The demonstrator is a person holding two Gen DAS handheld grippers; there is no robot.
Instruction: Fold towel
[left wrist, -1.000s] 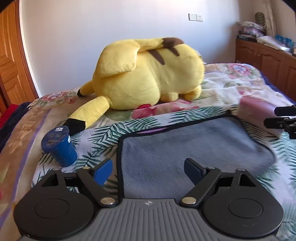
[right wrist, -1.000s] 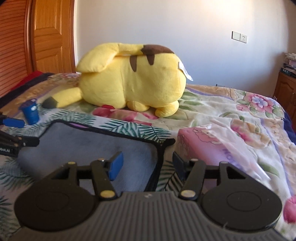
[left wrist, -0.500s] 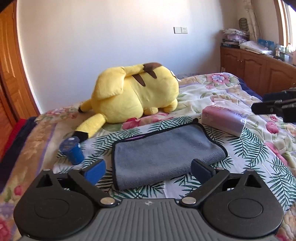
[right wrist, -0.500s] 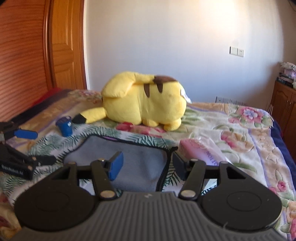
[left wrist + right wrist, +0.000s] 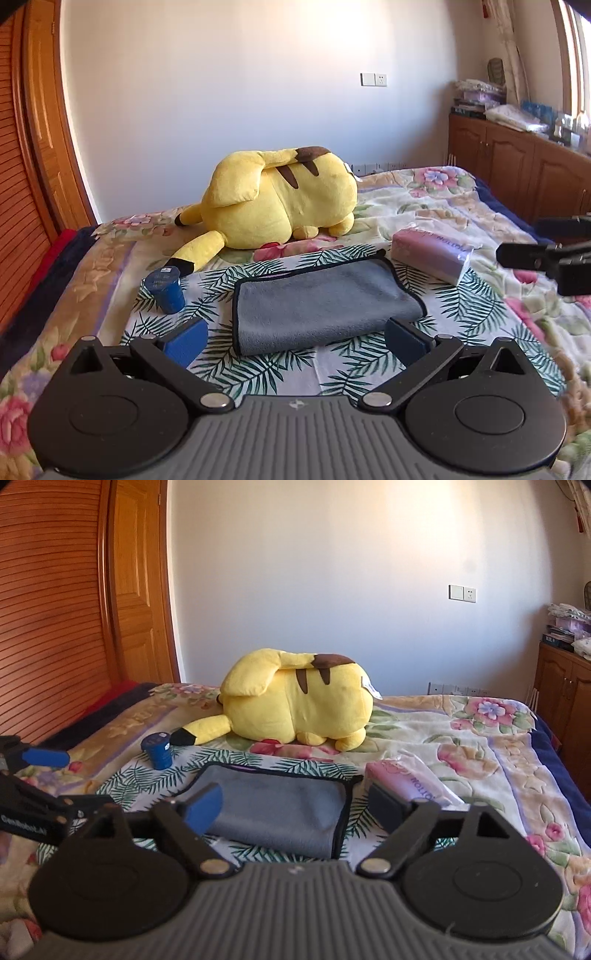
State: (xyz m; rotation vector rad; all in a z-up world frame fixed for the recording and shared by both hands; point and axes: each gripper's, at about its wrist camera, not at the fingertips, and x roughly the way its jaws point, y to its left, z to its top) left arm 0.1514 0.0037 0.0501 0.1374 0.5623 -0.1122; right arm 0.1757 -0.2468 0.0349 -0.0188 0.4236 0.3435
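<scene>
1. two grippers, both with jaws spread wide and nothing between them. left gripper (image 5: 295, 341) is above the bed (image 5: 424, 195), near edge of the towel (image 5: 321, 302) showing in the gap between its blue pads, not touching it.
2. right gripper (image 5: 295, 806) same: wide apart, holding nothing, towel (image 5: 277, 808) seen through the gap, apart from the cloth.
3. each gripper shows in the other's view: right one at the right edge of the left wrist view (image 5: 554, 251), left one at the left edge of the right wrist view (image 5: 44, 786), both off to the sides of the towel.
4. one towel, grey with dark edging, lying folded and flat on the leaf-print part of the bedspread, in the middle of the bed.
5. one yellow plush toy (image 5: 280, 206) lying on its side behind the towel, well apart from it, tail toward the blue cup.
6. one small blue cup (image 5: 165, 284) upright, left of the towel, near the tail tip.
7. one pink tissue pack (image 5: 430, 254) right of the towel, just beside its far right corner; cannot tell if touching.
8. one wooden cabinet (image 5: 517, 173) along the right wall with stuff piled on top, too small to count.
</scene>
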